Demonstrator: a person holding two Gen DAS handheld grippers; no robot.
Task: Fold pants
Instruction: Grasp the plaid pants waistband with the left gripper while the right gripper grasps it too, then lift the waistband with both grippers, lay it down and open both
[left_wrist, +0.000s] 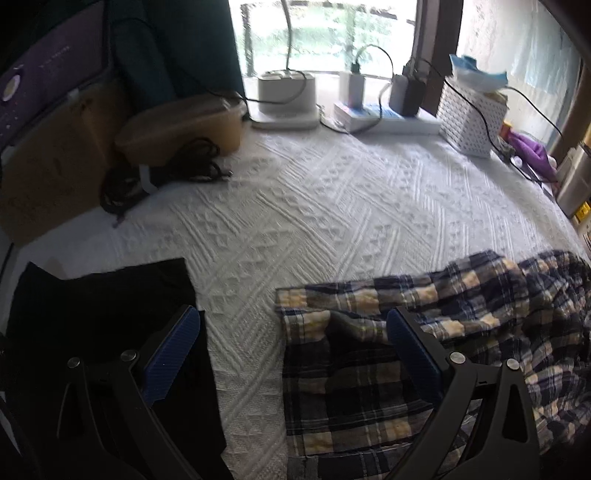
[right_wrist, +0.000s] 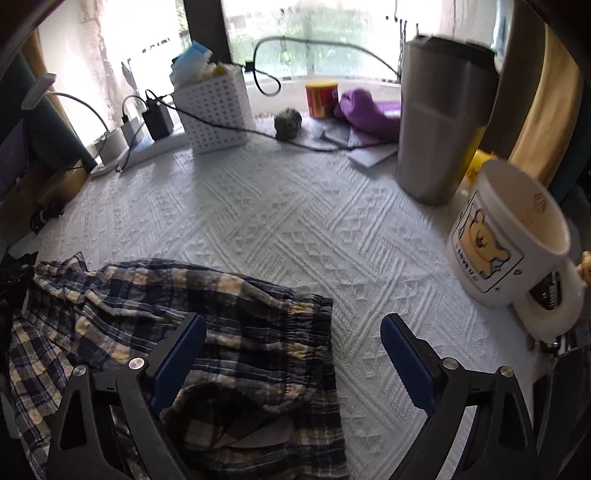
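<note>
Crumpled navy, yellow and white plaid pants (left_wrist: 424, 332) lie on a white textured bedspread (left_wrist: 314, 206). In the left wrist view a hemmed leg end points toward the middle of the bed. My left gripper (left_wrist: 293, 325) is open above that end, its right finger over the plaid cloth and its left finger over a black garment (left_wrist: 99, 321). In the right wrist view the elastic waistband of the pants (right_wrist: 310, 321) lies between the blue pads. My right gripper (right_wrist: 293, 332) is open, its left finger above the plaid cloth and its right finger above bare bedspread (right_wrist: 295, 221).
A white cartoon-bear mug (right_wrist: 506, 236) and a steel tumbler (right_wrist: 439, 122) stand close on the right. At the far edge are a white lattice basket (right_wrist: 218, 110), chargers on a power strip (left_wrist: 388, 118), loose cables, a purple cloth (right_wrist: 369, 110) and a red-yellow can (right_wrist: 321, 98). Cardboard box (left_wrist: 48, 166) far left.
</note>
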